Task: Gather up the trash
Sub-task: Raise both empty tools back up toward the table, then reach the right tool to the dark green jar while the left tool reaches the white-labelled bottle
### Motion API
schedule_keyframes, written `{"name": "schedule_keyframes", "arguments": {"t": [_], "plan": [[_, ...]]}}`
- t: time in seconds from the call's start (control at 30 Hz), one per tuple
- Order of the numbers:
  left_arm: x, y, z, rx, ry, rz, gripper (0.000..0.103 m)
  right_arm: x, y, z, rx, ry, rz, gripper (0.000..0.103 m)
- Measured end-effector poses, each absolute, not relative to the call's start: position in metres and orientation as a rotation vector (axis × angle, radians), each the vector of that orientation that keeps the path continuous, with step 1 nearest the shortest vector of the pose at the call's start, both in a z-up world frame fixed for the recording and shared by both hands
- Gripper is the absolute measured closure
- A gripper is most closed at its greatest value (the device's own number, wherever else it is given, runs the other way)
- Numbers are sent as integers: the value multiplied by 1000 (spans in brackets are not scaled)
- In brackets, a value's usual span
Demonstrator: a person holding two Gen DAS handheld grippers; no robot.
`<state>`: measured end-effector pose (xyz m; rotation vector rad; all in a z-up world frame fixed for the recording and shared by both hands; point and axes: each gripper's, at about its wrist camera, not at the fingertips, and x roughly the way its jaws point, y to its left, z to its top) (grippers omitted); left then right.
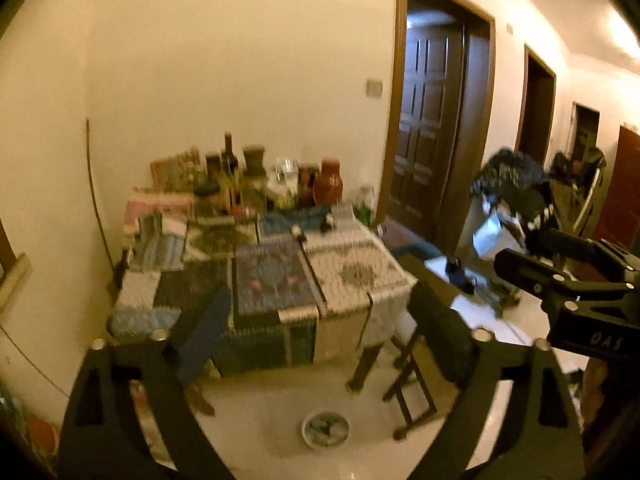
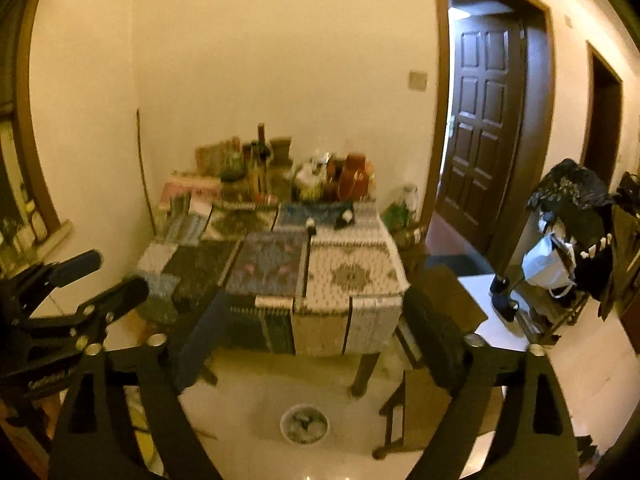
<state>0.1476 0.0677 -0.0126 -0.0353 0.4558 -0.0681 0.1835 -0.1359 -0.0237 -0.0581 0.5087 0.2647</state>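
On the floor in front of the table sits a small round white container [image 1: 326,430] [image 2: 304,424] with crumpled scraps in it. My left gripper [image 1: 320,340] is open high above the floor, and nothing lies between its fingers. My right gripper [image 2: 316,344] is open and empty too, level with the left. Each shows in the other's view: the right gripper [image 1: 516,248] at the right edge, the left gripper [image 2: 116,272] at the left edge. A black bag [image 1: 508,176] [image 2: 572,188] hangs over a rack on the right.
A table under a patchwork cloth [image 1: 352,276] [image 2: 352,276] stands against the wall, with bottles and jars [image 1: 256,176] crowded at its back. A wooden stool [image 1: 408,392] sits at its right corner. Brown doors [image 2: 480,120] line the hallway.
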Motion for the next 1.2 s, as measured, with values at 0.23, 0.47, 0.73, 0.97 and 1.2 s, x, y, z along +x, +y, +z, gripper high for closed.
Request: {"name": "schedule_keyframes", "arguments": {"t": [0.23, 0.47, 0.73, 0.97, 1.2], "plan": [[160, 71, 0, -29, 404, -72, 2, 197, -135, -14, -52, 467, 234, 6], [210, 72, -5, -81, 383, -31, 2, 236, -142, -18, -38, 453, 244, 6], [300, 56, 6, -112, 380, 13, 1, 303, -169, -2, -53, 410, 250, 6], [382, 34, 8, -157, 388, 72, 1, 380, -193, 7, -70, 431, 298, 6], [443, 20, -9, -154, 435, 122, 1, 439, -201, -3, -73, 496, 325, 6]]}}
